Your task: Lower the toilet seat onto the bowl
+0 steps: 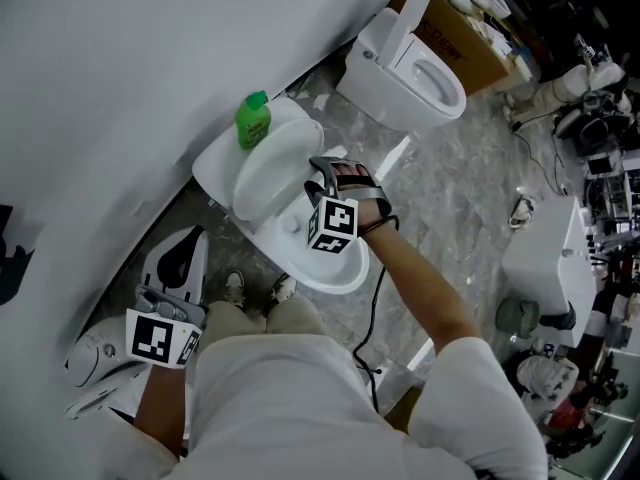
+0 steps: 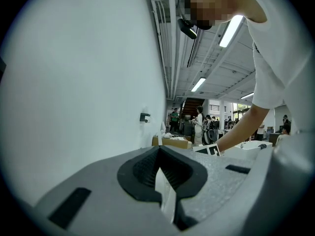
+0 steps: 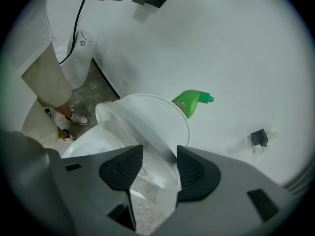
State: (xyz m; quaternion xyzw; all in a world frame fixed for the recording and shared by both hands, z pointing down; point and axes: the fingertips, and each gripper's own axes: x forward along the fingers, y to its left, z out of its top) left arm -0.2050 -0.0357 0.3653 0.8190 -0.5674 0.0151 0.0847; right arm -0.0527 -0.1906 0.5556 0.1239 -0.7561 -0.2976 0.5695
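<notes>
In the head view the toilet bowl (image 1: pixel 325 268) is in the middle of the frame, near the white wall (image 1: pixel 120 58). The toilet seat (image 1: pixel 272 168) is not down: it stands tilted above the bowl, toward the upper left. A green bottle (image 1: pixel 253 120) stands just behind it, at the wall. The right tongs (image 1: pixel 320 174) are at the right edge of the seat. In the right gripper view the right tongs (image 3: pixel 160 156) are pinching the white rim of the seat (image 3: pixel 147 119), which fills the gap between the two dark pads. There the bowl (image 3: pixel 88 149) shows at lower left and the green bottle (image 3: pixel 189 101) at upper right of the seat. The left tongs (image 1: pixel 188 240) are at lower left of the head view, well apart from the toilet. In the left gripper view the left tongs (image 2: pixel 160 150) are pressed together at the tips and point along the wall (image 2: pixel 83 82). A second toilet (image 1: pixel 410 68) stands at upper right on the grey stone floor (image 1: pixel 455 188).
</notes>
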